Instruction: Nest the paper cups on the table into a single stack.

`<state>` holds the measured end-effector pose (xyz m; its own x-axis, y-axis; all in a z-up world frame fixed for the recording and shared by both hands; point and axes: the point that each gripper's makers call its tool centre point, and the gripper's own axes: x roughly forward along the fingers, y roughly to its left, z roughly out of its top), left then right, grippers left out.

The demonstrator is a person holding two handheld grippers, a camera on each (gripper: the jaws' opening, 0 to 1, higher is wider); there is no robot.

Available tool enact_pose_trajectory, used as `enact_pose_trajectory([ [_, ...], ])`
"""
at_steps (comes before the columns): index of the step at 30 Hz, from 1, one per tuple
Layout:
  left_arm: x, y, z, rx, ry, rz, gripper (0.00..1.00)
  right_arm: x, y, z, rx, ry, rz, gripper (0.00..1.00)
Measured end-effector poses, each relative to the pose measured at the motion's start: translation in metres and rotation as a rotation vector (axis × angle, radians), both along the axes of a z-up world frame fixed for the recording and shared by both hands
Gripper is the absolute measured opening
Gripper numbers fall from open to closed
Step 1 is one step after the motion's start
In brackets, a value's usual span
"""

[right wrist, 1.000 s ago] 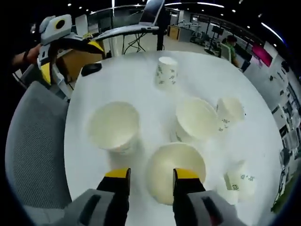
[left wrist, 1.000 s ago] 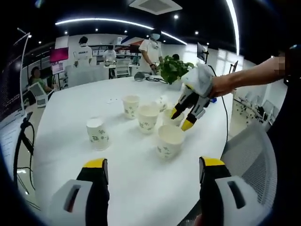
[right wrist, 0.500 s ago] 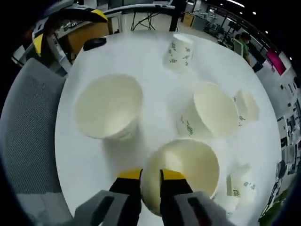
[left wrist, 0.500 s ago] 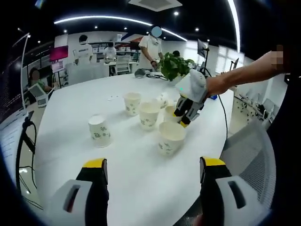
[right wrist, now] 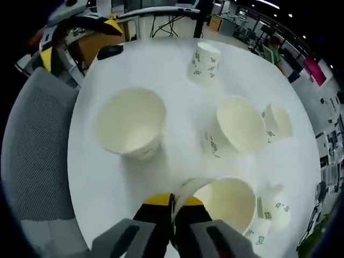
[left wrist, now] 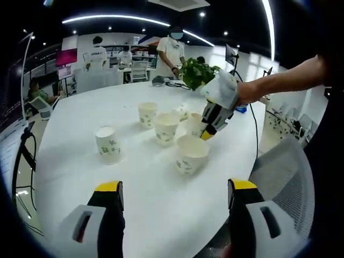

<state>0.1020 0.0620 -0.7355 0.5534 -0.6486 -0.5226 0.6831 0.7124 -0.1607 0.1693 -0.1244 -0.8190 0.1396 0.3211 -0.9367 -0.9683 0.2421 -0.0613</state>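
Since 0.5 s ago, left gripper view: right gripper [left wrist: 207, 130] is clamped on a cup [left wrist: 195, 124] rim at centre right. Left gripper [left wrist: 169, 196] hangs wide open, empty, bottom of frame.

Right gripper view: jaws now pinched flat on the gripped cup [right wrist: 228, 201] wall, lower centre, probably for lifting into the nearest cup [right wrist: 130, 121], upper left.

Right hand-held gripper [right wrist: 173, 207] now pinched tight on the near cup's [right wrist: 228, 201] rim, previously wide.
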Motion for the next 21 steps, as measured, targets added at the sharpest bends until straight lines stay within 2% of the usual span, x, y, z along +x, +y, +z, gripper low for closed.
enact_pose_trajectory([
  [3,0.0,-0.001,-0.001,-0.002,0.002,-0.003,0.77,-0.002,-0.004,0.008,0.002,-0.013,0.002,0.0],
  [11,0.001,-0.005,-0.005,-0.019,0.002,-0.005,0.77,-0.01,-0.008,0.014,0.016,-0.02,0.003,0.0],
  [15,0.0,-0.006,-0.008,-0.02,0.003,-0.009,0.77,-0.015,-0.001,0.031,0.058,-0.033,-0.02,0.0],
  [19,0.0,-0.005,-0.009,-0.024,0.003,-0.009,0.77,-0.013,-0.001,0.039,0.067,-0.052,-0.019,0.0],
  [21,0.001,-0.005,-0.01,-0.023,0.002,-0.009,0.77,-0.017,0.003,0.049,0.075,-0.065,-0.011,0.0],
])
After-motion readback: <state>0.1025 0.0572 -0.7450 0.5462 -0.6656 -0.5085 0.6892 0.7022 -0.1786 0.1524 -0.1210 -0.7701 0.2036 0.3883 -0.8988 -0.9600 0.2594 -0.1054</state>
